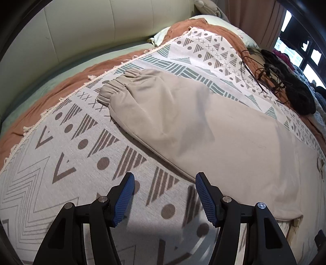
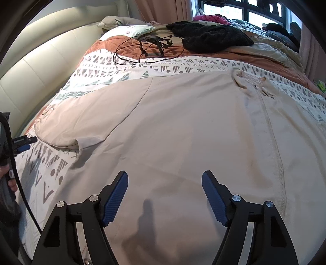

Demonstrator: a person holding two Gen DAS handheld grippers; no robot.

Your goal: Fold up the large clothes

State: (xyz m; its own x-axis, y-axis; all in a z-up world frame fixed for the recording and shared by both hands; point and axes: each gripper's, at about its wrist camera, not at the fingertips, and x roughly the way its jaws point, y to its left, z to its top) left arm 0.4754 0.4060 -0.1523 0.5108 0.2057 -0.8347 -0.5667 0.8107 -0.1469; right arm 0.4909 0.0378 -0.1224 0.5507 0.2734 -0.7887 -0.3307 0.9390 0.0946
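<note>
A large beige jacket (image 2: 183, 122) lies spread flat on a patterned blanket (image 1: 61, 163) on a bed. Its zip (image 2: 273, 138) runs down to the right of the middle and the collar (image 2: 252, 81) lies at the far side. One sleeve (image 1: 173, 114) stretches out to the left and ends in an elastic cuff (image 1: 114, 91). My left gripper (image 1: 165, 179) hangs open over the blanket, just below that sleeve's near edge, with nothing between its fingers. Above the jacket's body my right gripper (image 2: 165, 177) is open and holds nothing. The left gripper (image 2: 22, 142) and a hand (image 2: 10, 181) show at that view's left edge.
A black knitted garment (image 2: 212, 36) and a tangle of thin black cable (image 2: 146, 49) lie on the orange bedspread (image 2: 234, 54) beyond the jacket. A padded cream headboard (image 1: 91, 30) stands to the left, with pillows (image 2: 130, 30) beside it. More clothes are heaped under the window (image 2: 224, 12).
</note>
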